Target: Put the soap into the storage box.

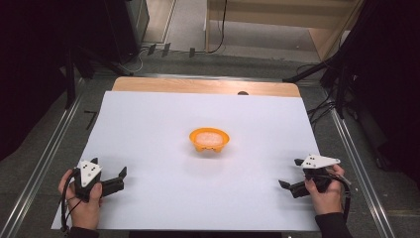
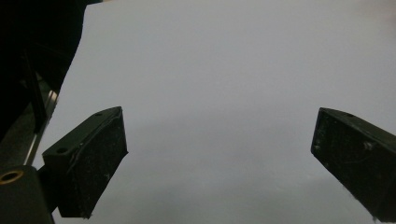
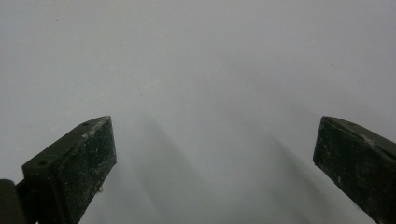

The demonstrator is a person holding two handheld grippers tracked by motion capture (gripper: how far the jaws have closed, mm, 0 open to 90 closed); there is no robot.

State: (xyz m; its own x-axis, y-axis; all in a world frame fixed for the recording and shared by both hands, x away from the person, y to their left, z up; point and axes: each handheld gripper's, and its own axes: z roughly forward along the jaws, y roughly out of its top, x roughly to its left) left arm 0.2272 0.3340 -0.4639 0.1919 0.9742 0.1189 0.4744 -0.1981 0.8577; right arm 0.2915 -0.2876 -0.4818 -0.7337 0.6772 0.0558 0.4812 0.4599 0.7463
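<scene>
Orange bowl (image 1: 209,139) sits mid-bench, well ahead of and between both grippers, left gripper (image 1: 110,172) and right gripper (image 1: 292,173) roughly equidistant, fingers spread wide, holding nothing.

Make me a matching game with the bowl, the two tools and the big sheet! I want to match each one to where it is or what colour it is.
Things:
1. bowl
2. left tool
3. right tool
4. sheet

Descriptions:
A. white, covers the table
B. orange, in the middle
C. open, near the sheet's left corner
D. open, near the sheet's right edge

Pairs: 1-B, 2-C, 3-D, 4-A
</scene>
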